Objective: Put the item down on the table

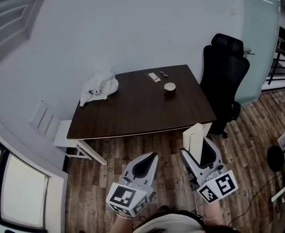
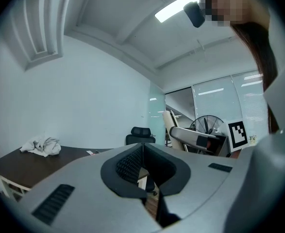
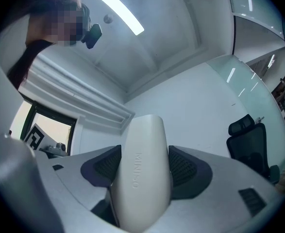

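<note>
My right gripper (image 1: 196, 147) is shut on a slim cream-white case (image 3: 142, 169) with embossed lettering; in the head view the white case (image 1: 194, 137) stands upright between the jaws, over the floor just short of the dark wooden table's (image 1: 137, 108) near right corner. In the right gripper view the case fills the gap between the jaws and points up at the ceiling. My left gripper (image 1: 152, 158) is shut with nothing in it, held over the floor in front of the table; its jaws meet in the left gripper view (image 2: 142, 171).
On the table lie a crumpled white cloth (image 1: 99, 87) at the far left, a small white cup (image 1: 170, 87), a pink-and-white packet (image 1: 154, 77) and a small dark object (image 1: 164, 74). A black office chair (image 1: 225, 76) stands at the table's right. A white wall runs behind.
</note>
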Demonstrator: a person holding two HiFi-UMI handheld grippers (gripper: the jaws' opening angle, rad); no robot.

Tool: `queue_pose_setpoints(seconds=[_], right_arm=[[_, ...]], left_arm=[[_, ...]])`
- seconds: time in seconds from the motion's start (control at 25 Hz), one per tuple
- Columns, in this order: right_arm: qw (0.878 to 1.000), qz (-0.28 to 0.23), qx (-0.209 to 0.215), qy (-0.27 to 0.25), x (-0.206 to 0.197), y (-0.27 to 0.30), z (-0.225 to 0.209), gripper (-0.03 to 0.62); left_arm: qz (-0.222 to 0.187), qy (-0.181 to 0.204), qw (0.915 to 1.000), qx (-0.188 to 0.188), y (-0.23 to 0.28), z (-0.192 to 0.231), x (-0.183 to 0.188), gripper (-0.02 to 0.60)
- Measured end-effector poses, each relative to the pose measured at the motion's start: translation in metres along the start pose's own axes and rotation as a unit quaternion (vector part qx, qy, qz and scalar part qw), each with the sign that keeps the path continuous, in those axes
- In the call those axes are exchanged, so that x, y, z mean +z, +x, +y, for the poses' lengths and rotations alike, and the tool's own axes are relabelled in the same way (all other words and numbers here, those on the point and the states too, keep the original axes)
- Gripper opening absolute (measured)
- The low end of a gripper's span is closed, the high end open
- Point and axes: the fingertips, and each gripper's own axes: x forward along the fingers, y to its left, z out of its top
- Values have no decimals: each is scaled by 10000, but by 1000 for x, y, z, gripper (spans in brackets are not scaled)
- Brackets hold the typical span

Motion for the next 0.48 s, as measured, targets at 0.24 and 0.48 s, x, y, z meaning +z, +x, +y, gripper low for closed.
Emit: queue_pose_setpoints(seconds=[0.24, 0.48], right_arm=[[9999, 92, -44, -46, -11, 19, 4, 310], [9998, 165, -88, -99, -17, 34, 2, 310]], left_arm=[[-34, -108, 9999, -31, 7, 26, 1, 23], [-74, -195, 9998, -74, 15, 42, 0, 23]])
